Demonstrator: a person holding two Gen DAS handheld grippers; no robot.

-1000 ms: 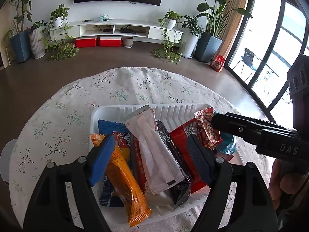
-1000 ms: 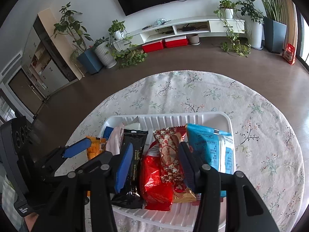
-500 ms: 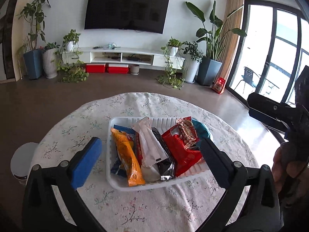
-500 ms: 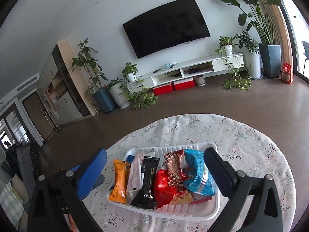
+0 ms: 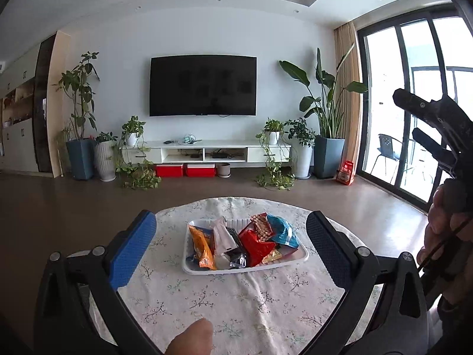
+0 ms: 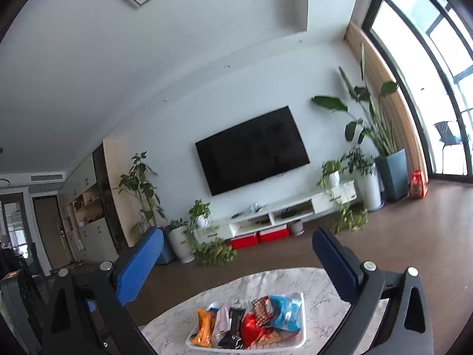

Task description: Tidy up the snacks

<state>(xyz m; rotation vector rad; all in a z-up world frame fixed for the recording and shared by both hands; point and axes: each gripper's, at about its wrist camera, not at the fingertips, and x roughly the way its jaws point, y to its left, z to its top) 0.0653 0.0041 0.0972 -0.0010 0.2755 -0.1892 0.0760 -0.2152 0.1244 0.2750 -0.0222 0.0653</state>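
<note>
**Both grippers pulled back from a full snack tray**

From where I stand, the round table under its floral white cloth [image 5: 224, 295] fills the near half of the room, with the wall-mounted black television [image 5: 202, 85] and the white low cabinet [image 5: 207, 151] far behind it. On the cloth, towards the far side, sits the shallow white plastic tray [image 5: 298, 259], and every snack I can see lies inside it, leaning one against the next: an orange packet [image 5: 202, 247] at the left, a white wrapper [image 5: 222, 235], a black one [image 5: 236, 256], a shiny red bag [image 5: 256, 245], a small red patterned sweet packet [image 5: 261, 226], and a blue bag [image 5: 282, 232] at the right.

A second ago both tools hung right over those packets with their pads drawn in around them. Now the left gripper [image 5: 230, 251] has backed well off towards the near edge, jaws spread wide and holding nothing. The right gripper [image 6: 236, 269] has lifted higher and tilted up towards the wall, likewise released and empty; seen from the left camera it hangs well off to the right of the table.

I'd judge the sorting is finished, or very nearly so, since nothing lies loose on the cloth.
</note>
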